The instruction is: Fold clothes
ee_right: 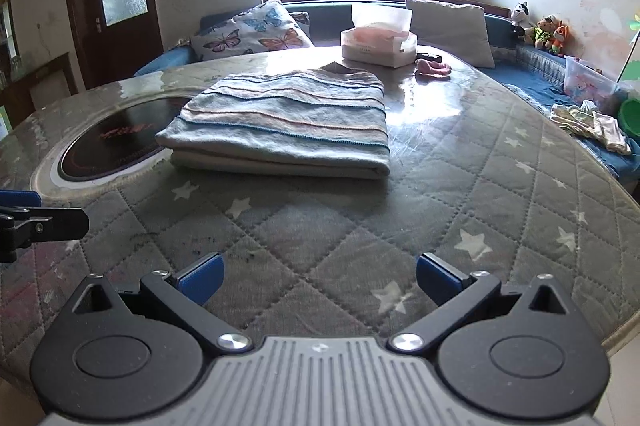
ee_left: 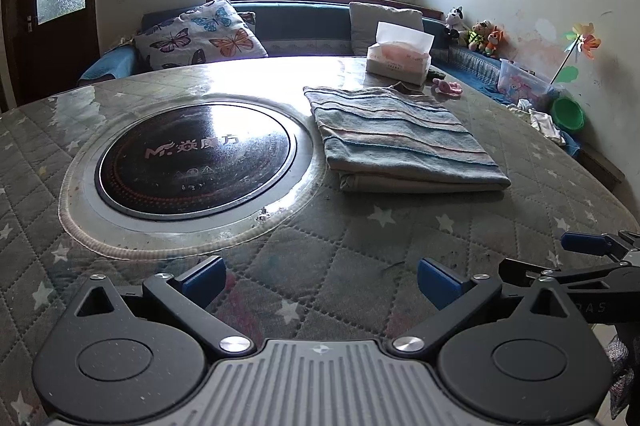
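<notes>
Jaws of both my left gripper [ee_left: 320,284] and right gripper [ee_right: 320,280] gape wide and empty, clear of the folded blue-and-pink striped knit garment [ee_right: 286,118] squared on the quilted star-patterned desk [ee_right: 460,194], which looks finished.

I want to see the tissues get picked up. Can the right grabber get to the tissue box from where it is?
Probably not straight ahead. The right gripper is open and empty, but the folded striped cloth lies between it and the tissue box at the table's far side. It would likely have to pass over or around the cloth.
</notes>
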Tool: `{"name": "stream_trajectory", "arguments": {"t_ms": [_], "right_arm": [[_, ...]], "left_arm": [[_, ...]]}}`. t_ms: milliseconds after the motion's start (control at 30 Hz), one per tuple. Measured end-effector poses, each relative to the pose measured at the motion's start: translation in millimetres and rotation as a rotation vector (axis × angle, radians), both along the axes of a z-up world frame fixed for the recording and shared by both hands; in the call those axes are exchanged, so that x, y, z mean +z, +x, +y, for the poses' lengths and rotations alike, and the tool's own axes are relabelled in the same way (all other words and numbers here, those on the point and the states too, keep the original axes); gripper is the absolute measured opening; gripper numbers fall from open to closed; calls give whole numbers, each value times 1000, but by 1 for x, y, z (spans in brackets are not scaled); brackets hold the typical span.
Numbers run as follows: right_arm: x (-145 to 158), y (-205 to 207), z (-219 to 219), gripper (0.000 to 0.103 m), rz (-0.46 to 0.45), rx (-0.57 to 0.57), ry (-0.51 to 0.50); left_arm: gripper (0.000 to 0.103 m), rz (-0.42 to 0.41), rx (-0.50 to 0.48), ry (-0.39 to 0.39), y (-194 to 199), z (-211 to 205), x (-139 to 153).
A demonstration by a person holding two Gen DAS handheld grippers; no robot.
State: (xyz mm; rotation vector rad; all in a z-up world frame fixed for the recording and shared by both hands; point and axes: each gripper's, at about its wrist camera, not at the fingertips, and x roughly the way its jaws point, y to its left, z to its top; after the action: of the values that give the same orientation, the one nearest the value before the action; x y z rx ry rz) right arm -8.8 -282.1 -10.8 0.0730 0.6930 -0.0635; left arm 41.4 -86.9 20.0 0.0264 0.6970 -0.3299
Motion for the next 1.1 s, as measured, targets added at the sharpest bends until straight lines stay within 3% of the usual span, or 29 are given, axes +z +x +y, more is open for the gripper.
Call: {"name": "stream_trajectory", "arguments": {"t_ms": [1100], "right_arm": [[2,-11,8,103,6,-3,-26]], "left_arm": [[103,14,3,31,-14,-5,-7]]}}
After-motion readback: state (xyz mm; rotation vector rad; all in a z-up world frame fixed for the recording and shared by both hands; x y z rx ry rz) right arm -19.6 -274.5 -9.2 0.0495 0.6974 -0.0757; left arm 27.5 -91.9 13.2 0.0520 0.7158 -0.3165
